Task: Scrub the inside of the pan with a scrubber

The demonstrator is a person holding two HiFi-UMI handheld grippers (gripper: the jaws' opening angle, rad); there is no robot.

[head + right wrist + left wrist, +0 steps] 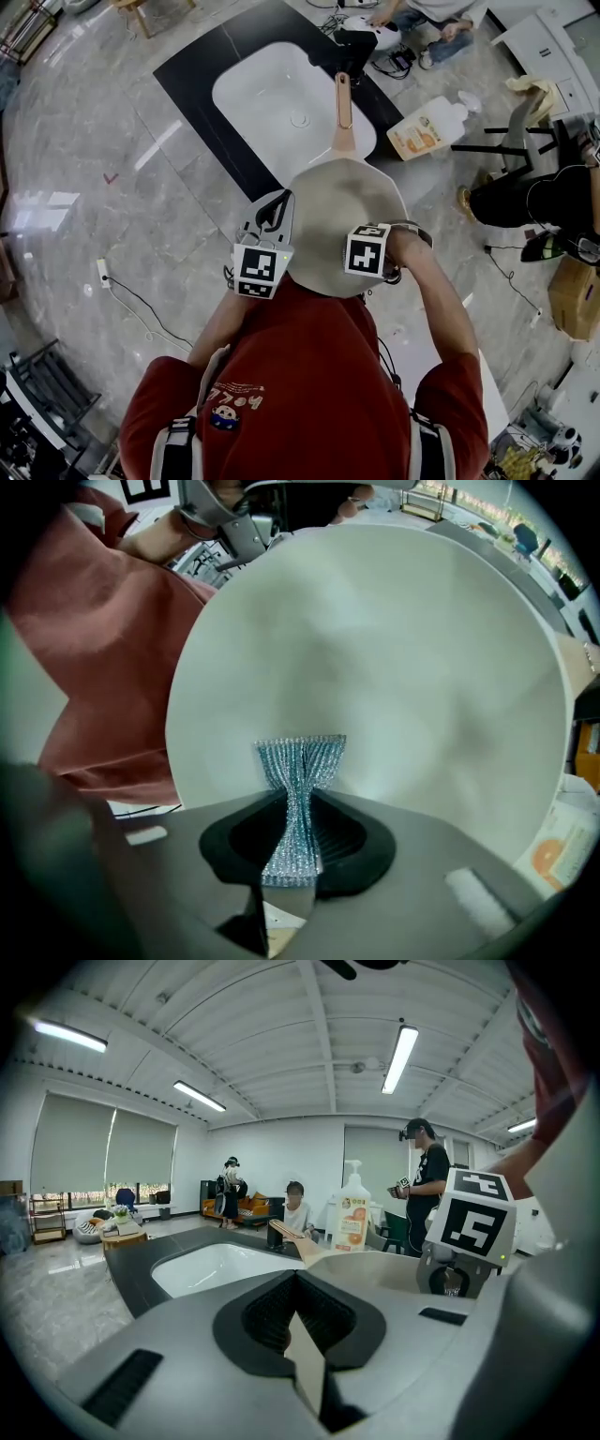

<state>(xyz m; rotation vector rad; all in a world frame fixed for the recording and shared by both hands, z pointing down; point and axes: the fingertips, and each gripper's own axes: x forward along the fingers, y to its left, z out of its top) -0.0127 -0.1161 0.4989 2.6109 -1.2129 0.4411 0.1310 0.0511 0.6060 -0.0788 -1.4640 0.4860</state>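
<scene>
Pan hung tilted at sink's near edge, brown handle reaching out over basin. Soap bottle stood right of sink, apart from pan rim. Black bench framed sink.

Both forearms bent inward on sink's near side, grippers flanking pan.

Left gripper sat at pan's left rim, jaws closed tight on rim edge. Right gripper faced pan's pale inside, jaws pinching sparkly blue scrubber at its waist, fanned end touching inside surface.
</scene>
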